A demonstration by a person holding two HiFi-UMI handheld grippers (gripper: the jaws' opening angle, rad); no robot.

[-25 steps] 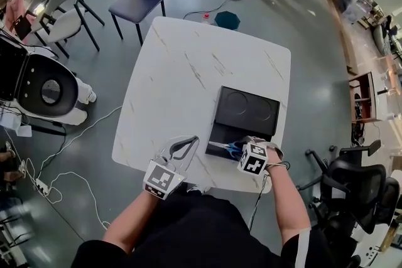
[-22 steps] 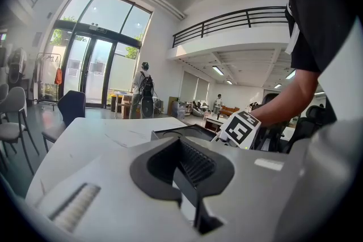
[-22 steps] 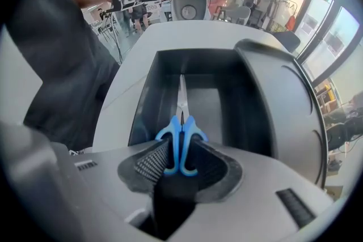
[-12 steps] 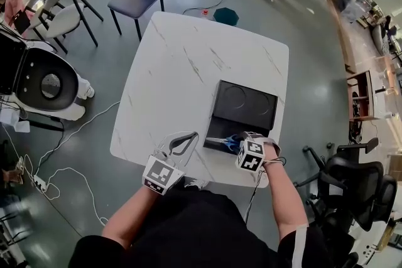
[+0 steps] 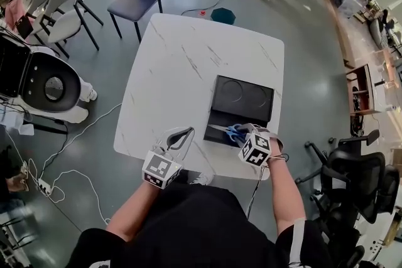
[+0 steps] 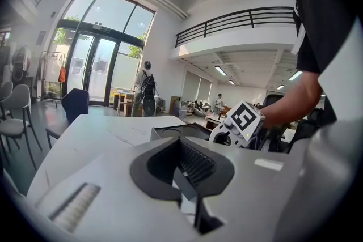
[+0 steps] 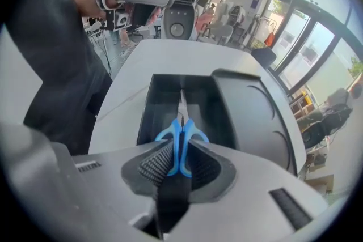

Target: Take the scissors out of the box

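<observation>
Closing right gripper (image 7: 178, 160) pinches scissors (image 7: 181, 132), blades over open black box (image 7: 148, 113).

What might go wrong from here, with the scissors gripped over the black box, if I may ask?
1. The right gripper has only the blue handles of the scissors between its closing jaws. So narrow a grip could let them swing or slip back into the black box.
2. The blades point into the box and might catch its wall, dragging it across the table. The left gripper is not steadying it.
</observation>
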